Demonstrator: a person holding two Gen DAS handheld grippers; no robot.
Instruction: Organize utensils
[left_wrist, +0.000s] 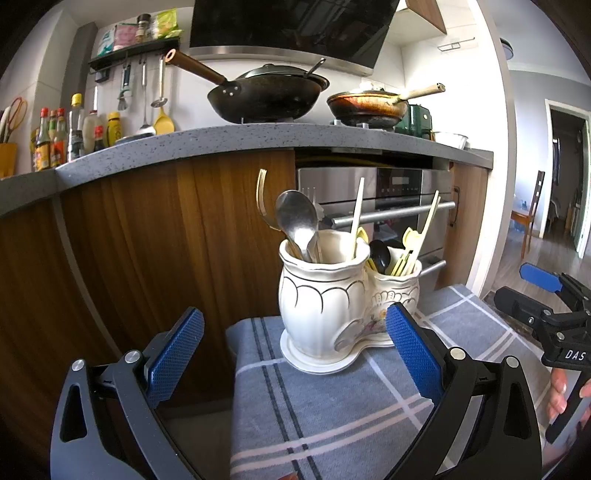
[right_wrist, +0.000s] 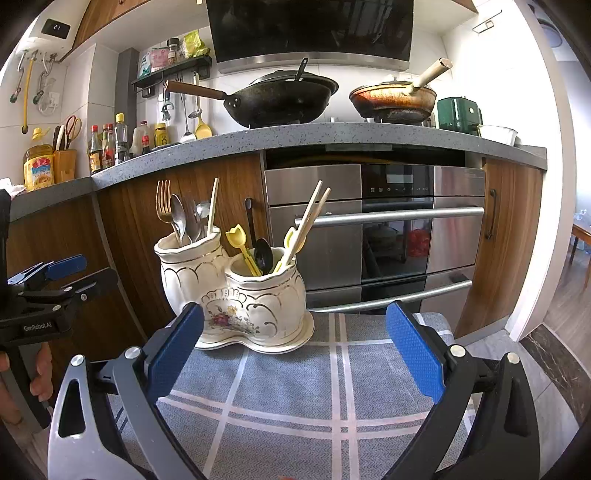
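Observation:
A white ceramic double-pot utensil holder (left_wrist: 332, 302) (right_wrist: 236, 291) stands on a blue-grey checked cloth (left_wrist: 325, 413) (right_wrist: 295, 398). Its one pot holds a steel spoon (left_wrist: 297, 218), a gold fork (right_wrist: 163, 201), another fork and one chopstick. Its other pot holds yellow plastic utensils (right_wrist: 240, 243), a black spoon (right_wrist: 263, 254) and chopsticks (right_wrist: 308, 218). My left gripper (left_wrist: 295, 343) is open and empty, just in front of the holder. My right gripper (right_wrist: 295, 339) is open and empty, near the holder's right side. Each gripper shows at the edge of the other's view.
A wooden cabinet front (left_wrist: 147, 229) and a steel oven with bar handles (right_wrist: 388, 216) stand right behind the clothed surface. A grey counter (right_wrist: 295, 136) above carries two woks, bottles and hanging tools. The floor drops off to the right (right_wrist: 554, 369).

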